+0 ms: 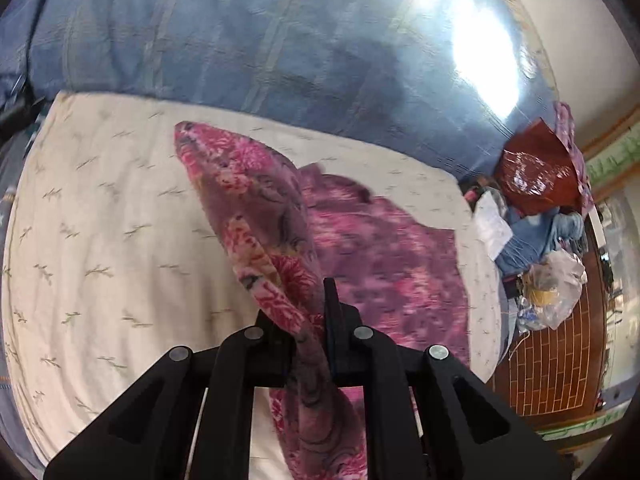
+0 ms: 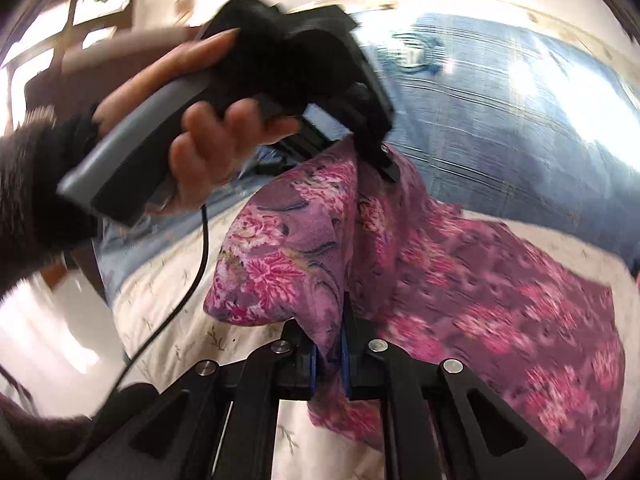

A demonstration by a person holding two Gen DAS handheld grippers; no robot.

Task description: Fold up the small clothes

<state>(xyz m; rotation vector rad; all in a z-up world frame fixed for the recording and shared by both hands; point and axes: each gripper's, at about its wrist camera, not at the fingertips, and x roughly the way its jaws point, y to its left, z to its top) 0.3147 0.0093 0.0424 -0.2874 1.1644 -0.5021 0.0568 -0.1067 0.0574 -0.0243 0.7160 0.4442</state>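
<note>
The left gripper (image 1: 310, 320) is clamped on a bunched fold of the pink and purple floral cloth (image 1: 360, 240), and the fabric between its jaws hides the pads almost fully. The right gripper (image 2: 328, 344) is closed on another edge of the same cloth (image 2: 480, 300), and here the blue pads (image 2: 345, 356) show only as thin strips beside the fabric. In the right wrist view the person's left hand (image 2: 208, 136) holds the handle of the other tool, and the tips of that tool are covered by the cloth. The cloth is lifted at both held places, while its far part lies on the cream bedsheet (image 1: 100, 220) with small leaf marks. In the left wrist view its long axis runs from the gripper up and left to a blurred corner. The right part of the cloth is smeared by motion, so its edge is hard to make out. Behind lies a blue checked blanket (image 1: 240, 32), partly washed out by glare.
</note>
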